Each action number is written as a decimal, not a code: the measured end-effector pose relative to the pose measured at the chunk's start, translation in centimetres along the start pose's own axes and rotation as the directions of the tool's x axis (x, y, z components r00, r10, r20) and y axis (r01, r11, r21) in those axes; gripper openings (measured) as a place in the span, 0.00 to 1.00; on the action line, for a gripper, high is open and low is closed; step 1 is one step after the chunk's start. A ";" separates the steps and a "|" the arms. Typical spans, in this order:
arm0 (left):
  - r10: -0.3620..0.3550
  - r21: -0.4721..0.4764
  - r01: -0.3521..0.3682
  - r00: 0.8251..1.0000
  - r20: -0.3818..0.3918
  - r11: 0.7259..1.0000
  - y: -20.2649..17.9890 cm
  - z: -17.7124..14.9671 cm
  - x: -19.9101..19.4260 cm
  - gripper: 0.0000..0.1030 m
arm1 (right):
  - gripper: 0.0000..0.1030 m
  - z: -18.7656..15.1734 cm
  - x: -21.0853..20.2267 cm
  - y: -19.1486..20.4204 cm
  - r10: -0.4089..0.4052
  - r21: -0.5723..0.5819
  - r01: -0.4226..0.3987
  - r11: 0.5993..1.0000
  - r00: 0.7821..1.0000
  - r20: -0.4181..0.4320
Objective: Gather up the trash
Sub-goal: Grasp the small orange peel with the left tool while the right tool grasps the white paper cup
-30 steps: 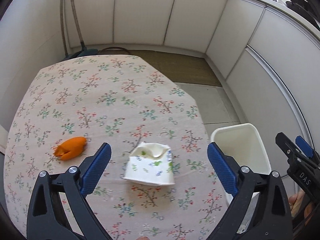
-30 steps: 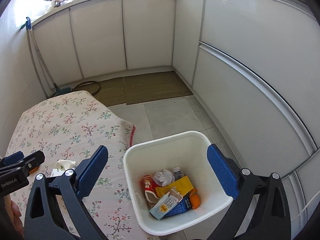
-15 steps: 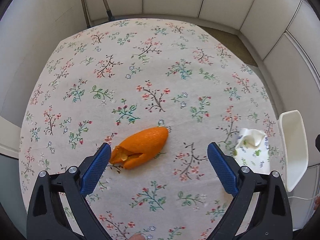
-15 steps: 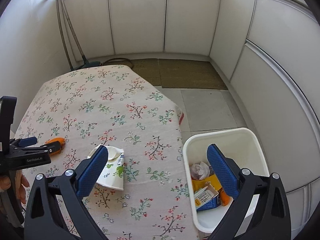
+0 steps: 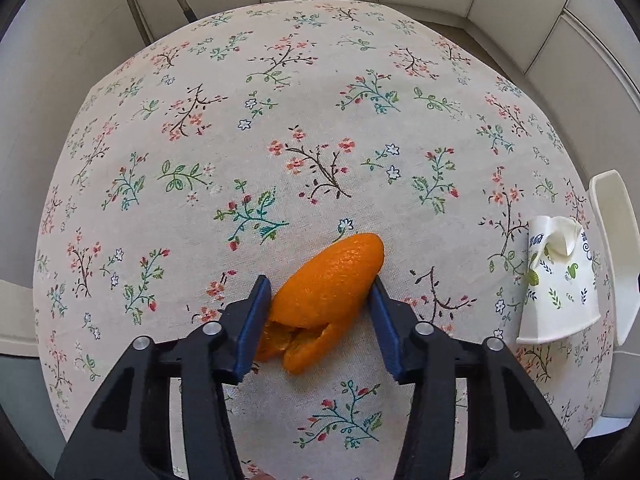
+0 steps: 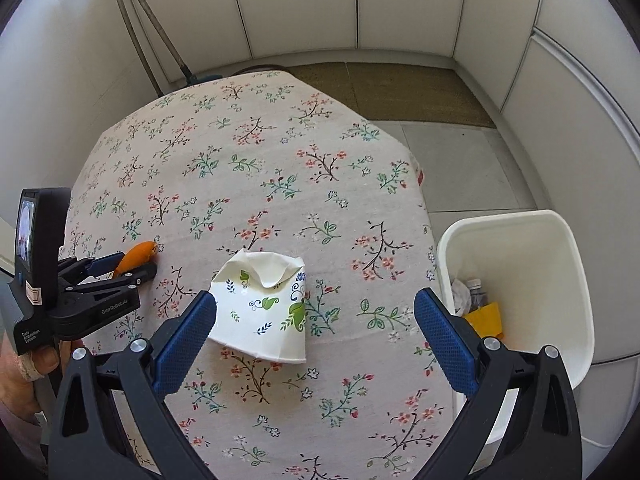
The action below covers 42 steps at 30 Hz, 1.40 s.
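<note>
An orange peel [image 5: 332,276] lies on the flowered tablecloth [image 5: 280,120]. My left gripper [image 5: 320,284] points down over it, its jaws closing, and both blue pads touch the peel's sides. From the right wrist view the same peel [image 6: 138,256] shows between the left gripper's fingers [image 6: 120,276]. A crushed paper cup [image 6: 264,300] with leaf print lies on its side. My right gripper [image 6: 316,300] hangs open above it, the left pad near the cup's edge, nothing held. That cup [image 5: 556,280] sits at the table's right edge.
A white trash bin [image 6: 500,220] stands on the floor right of the table, with several wrappers and a bottle inside; its rim [image 5: 612,240] shows beside the cup. White cabinets, a floor mat and broom handles [image 6: 132,20] lie beyond. A hand holds the left gripper.
The left gripper dropped onto the orange peel and its wide-open jaws came in against it. The right gripper swung from over the bin to over the paper cup.
</note>
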State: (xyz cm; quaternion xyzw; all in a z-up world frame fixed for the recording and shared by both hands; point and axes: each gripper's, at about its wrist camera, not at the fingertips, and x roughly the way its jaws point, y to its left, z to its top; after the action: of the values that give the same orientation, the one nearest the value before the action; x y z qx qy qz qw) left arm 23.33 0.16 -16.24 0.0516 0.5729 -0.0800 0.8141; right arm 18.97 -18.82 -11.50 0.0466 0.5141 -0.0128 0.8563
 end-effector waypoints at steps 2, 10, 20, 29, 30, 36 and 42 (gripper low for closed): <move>-0.001 -0.009 0.001 1.000 0.009 1.000 0.3 -0.2 -0.4 0.30 | 0.93 -0.1 0.4 0.1 -0.001 0.007 0.001 1.000 1.000 -0.012; 0.012 -0.126 0.004 0.992 0.123 0.992 2.6 -1.7 -5.6 0.19 | 0.93 -0.1 2.8 0.8 0.048 0.091 -0.040 0.995 0.995 -0.092; 0.153 -0.300 -0.044 0.924 0.349 0.953 7.2 -4.9 -16.4 0.19 | 0.93 -0.7 6.2 3.8 0.035 0.079 -0.023 0.997 0.987 -0.157; 0.221 -0.368 -0.067 0.891 0.396 0.927 10.1 -6.2 -19.1 0.19 | 0.93 -1.5 8.7 6.2 -0.006 0.044 0.015 0.999 0.978 -0.209; 0.224 -0.374 -0.064 0.888 0.402 0.925 10.3 -6.2 -19.4 0.19 | 0.93 -1.5 8.7 6.3 -0.013 0.039 0.022 0.999 0.979 -0.204; 0.269 -0.400 -0.090 0.868 0.418 0.912 11.1 -6.8 -20.3 0.19 | 0.83 -0.9 8.8 6.8 -0.016 0.050 0.024 0.998 0.985 -0.171; 0.319 -0.423 -0.130 0.853 0.414 0.897 12.0 -7.3 -20.9 0.19 | 0.80 -0.7 8.2 7.7 -0.003 0.028 0.007 1.000 0.990 -0.138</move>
State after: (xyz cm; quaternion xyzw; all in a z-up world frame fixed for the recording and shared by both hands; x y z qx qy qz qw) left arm 11.96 14.69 0.85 -0.0600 0.3509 0.1200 0.9268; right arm 22.71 -10.87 -18.51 0.0584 0.5721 -0.0192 0.8179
